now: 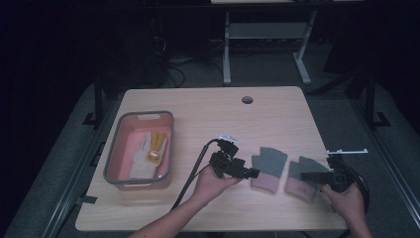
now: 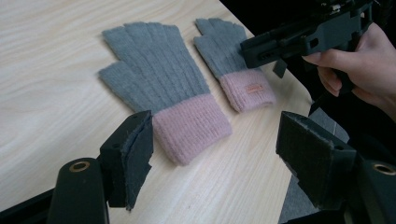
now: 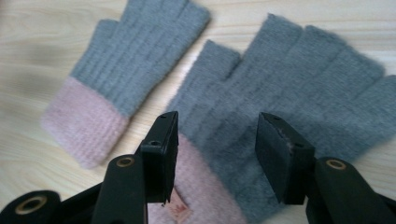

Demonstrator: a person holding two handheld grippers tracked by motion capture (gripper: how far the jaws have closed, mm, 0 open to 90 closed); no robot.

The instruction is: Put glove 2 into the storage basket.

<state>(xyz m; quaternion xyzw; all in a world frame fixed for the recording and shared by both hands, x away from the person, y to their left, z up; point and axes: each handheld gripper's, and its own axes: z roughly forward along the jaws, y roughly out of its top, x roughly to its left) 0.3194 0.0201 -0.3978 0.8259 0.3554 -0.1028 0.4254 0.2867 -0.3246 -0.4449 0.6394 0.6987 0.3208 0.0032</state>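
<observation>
Both gloves (image 1: pixel 269 168) (image 1: pixel 303 179), centre-right on the counter (image 1: pixel 208 106), look soft and light; my left claw (image 2: pixel 212 154) and right claw (image 3: pixel 217 149) gape empty, so I'd pinch the pink cuffs.

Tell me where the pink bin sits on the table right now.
In the high view the pink bin sits at the table's left side, holding light gloves, well left of the two grey-and-pink gloves.

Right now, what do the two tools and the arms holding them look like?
Both are black, blocky handheld units. The left tool trails a thick black cable toward the table's near edge and carries a pale plate on top; the right tool has a pale bar above it. Each ends in two flat black pads with brass-ringed holes behind. The forearms are bare, no sleeves.
</observation>
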